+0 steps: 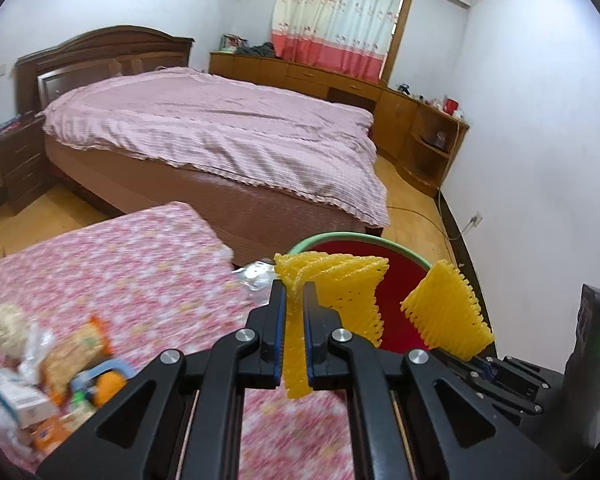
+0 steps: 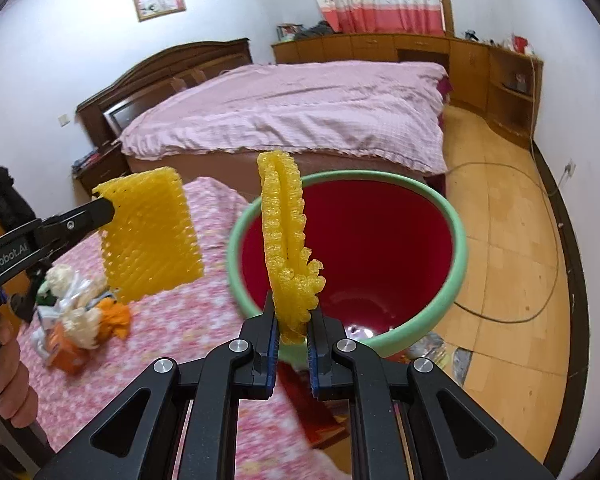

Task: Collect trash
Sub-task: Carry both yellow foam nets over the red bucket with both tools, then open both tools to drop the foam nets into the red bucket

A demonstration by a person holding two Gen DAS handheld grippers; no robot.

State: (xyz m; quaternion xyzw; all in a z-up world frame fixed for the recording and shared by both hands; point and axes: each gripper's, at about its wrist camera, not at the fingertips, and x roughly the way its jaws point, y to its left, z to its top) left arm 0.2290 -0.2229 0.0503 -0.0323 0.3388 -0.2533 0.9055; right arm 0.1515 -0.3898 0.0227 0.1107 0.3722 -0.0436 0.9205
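My left gripper is shut on a yellow foam net sleeve, held above the table's edge beside the bin. It also shows in the right wrist view with its sleeve. My right gripper is shut on a second yellow foam net, held over the near rim of the red bin with a green rim. That net shows in the left wrist view. The bin stands on the floor right of the table. Mixed trash lies on the table.
The table has a pink floral cloth. A bed with a pink cover stands behind it. Wooden cabinets line the far wall. A cable and some wrappers lie on the wood floor by the bin.
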